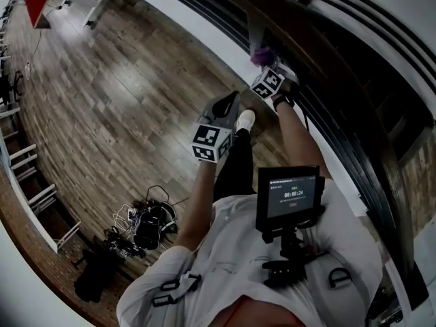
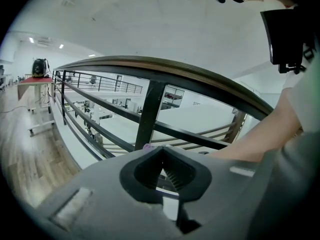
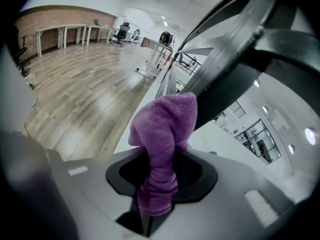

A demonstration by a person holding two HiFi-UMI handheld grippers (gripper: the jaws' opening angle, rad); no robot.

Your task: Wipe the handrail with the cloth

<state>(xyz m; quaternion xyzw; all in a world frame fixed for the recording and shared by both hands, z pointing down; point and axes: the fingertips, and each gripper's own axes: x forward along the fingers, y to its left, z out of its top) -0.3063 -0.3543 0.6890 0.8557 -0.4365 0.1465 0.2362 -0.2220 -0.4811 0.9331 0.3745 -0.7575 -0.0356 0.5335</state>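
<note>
The right hand-held gripper (image 3: 161, 171) pinches the purple terry cloth (image 3: 165, 126). The cloth's long axis runs along the jaws, and its folded end points forward, touching a dark railing bar (image 3: 225, 79) by the dark curved handrail (image 2: 165, 66). The left hand-held gripper (image 2: 161, 170) is pressed together and empty.

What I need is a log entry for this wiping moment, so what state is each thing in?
Right gripper: shut on the cloth.
Cloth: purple, bunched, clamped between the right jaws; its top seems to touch the handrail.
Left gripper: shut, holding nothing.
Handrail: dark, and nothing rests on the stretch the left gripper view shows.
Screen: lit.
</note>
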